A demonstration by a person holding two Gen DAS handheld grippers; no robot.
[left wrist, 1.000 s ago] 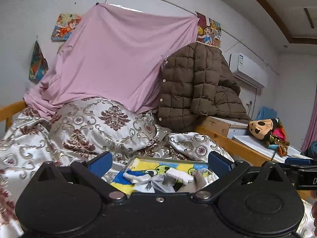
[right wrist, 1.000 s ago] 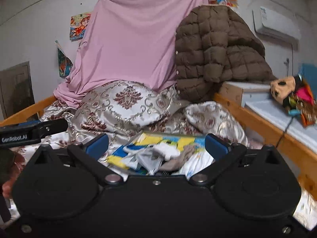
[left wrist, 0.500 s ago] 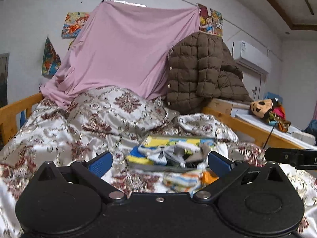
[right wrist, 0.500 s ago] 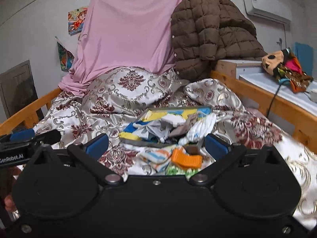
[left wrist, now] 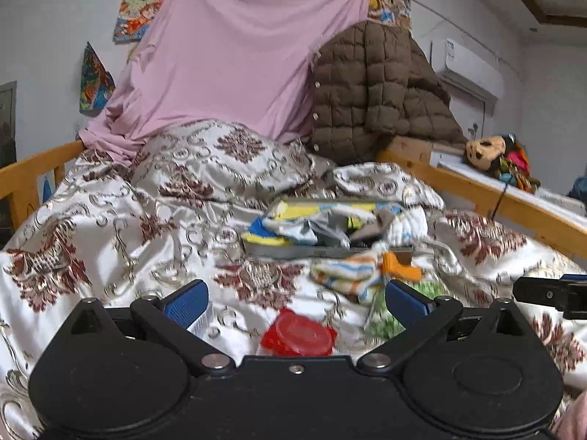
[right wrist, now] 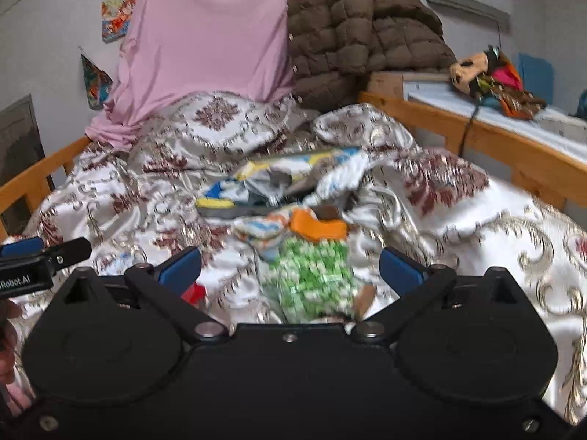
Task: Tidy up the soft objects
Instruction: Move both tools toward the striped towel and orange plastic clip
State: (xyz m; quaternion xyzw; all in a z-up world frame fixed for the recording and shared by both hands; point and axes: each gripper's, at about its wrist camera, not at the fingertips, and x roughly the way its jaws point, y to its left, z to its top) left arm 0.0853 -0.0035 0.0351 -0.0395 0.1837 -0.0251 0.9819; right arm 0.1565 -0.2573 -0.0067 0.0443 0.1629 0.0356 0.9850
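Up front, both tools hover empty with fingers spread wide: the left gripper (left wrist: 295, 302) above a red plastic lid (left wrist: 299, 336), the right gripper (right wrist: 290, 266) over a crinkly green-and-white packet (right wrist: 312, 278), with glossy damask bedding (left wrist: 110, 227) rumpled all around. Just beyond lie the soft things, a striped sock (left wrist: 345, 275) touching an orange piece (right wrist: 318, 226), and behind them a shallow tray (left wrist: 323, 251) heaped with small cloths. Farther back hang a smooth pink sheet (left wrist: 238, 55) and a puffy quilted brown jacket (left wrist: 374, 84), beside a wooden bed rail (right wrist: 488, 139).
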